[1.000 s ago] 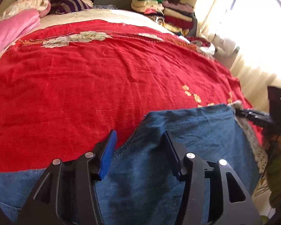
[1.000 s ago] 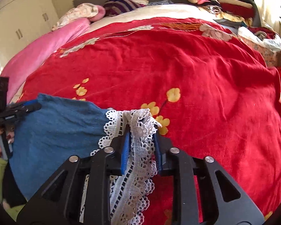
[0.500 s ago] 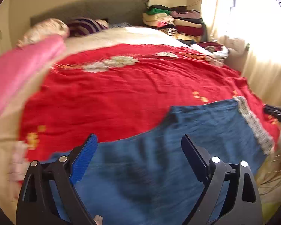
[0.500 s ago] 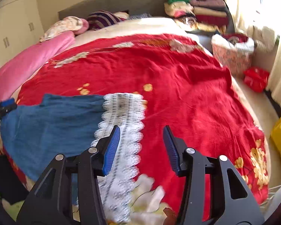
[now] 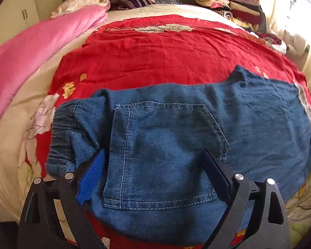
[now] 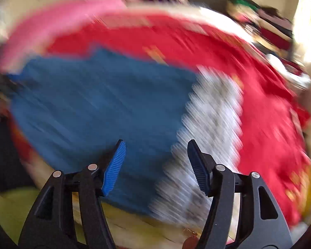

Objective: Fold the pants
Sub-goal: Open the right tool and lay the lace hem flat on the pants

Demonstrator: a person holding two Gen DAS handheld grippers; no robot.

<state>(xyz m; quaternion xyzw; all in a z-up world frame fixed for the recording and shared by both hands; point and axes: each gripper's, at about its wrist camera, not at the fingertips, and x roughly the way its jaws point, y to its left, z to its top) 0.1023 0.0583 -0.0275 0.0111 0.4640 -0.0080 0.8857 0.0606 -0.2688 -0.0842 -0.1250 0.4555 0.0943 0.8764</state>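
Blue denim pants (image 5: pixel 176 137) lie flat across the near edge of a red floral bedspread (image 5: pixel 165 49), waistband to the left, back pocket (image 5: pixel 165 155) facing up, white lace hem (image 5: pixel 304 103) to the right. My left gripper (image 5: pixel 153 178) is open wide and empty, its jaws either side of the pocket, just above the cloth. In the right wrist view, heavily blurred, the pants (image 6: pixel 103 103) and lace hem (image 6: pixel 213 120) show below my right gripper (image 6: pixel 156 168), which is open and empty.
A pink quilt (image 5: pixel 37 47) and pillows (image 5: pixel 80 2) lie at the bed's left and head. A stack of folded clothes (image 5: pixel 228 2) stands at the far right by a bright curtain. The bed edge is just below my grippers.
My right gripper let go of the lace hem, opened and swung left over the pants. My left gripper opened wider and moved left to the waistband and pocket end.
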